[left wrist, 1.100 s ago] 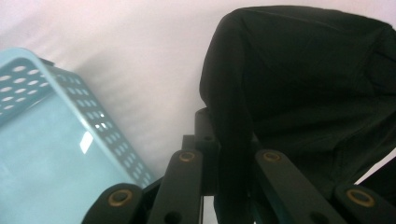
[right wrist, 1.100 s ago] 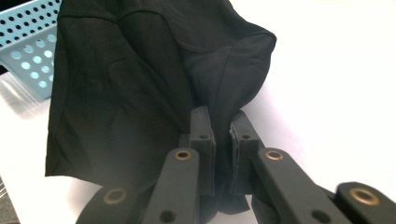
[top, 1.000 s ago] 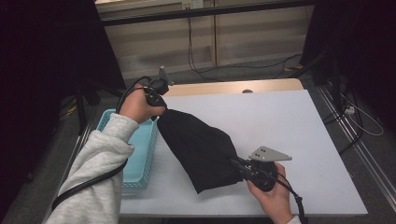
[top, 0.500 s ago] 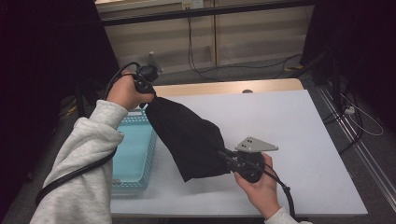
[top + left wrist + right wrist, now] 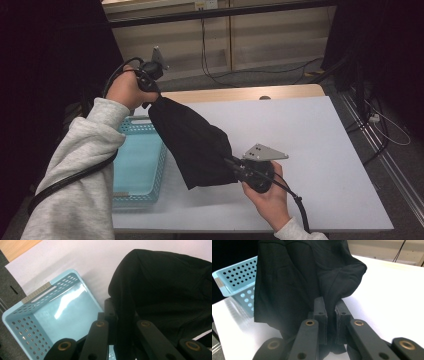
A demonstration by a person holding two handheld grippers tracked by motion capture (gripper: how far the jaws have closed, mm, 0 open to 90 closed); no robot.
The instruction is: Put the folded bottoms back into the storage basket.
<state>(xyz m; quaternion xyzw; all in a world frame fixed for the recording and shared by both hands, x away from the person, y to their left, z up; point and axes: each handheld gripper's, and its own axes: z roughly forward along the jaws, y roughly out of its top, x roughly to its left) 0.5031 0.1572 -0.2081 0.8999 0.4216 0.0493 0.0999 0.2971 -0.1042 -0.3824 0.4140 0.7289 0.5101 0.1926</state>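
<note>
A black cloth [image 5: 192, 142] hangs stretched between my two grippers above the white table [image 5: 310, 135]. My left gripper [image 5: 156, 96] is raised at the far left above the basket and is shut on the cloth's upper corner [image 5: 125, 315]. Near the table's front, my right gripper [image 5: 231, 166] is shut on the cloth's lower end, and the fabric [image 5: 294, 282] bunches between its jaws. The cloth sags from the left gripper [image 5: 119, 317] down to the right gripper [image 5: 330, 315].
A light blue perforated basket [image 5: 135, 165] sits on the table's left edge, below the cloth; its inside [image 5: 65, 315] holds nothing. A wooden strip [image 5: 250, 93] runs along the table's far edge. Cables lie on the floor behind.
My left gripper has risen with its corner of the cloth. My right gripper has shifted left and slightly up, so the cloth now hangs steeper and nearer the basket.
</note>
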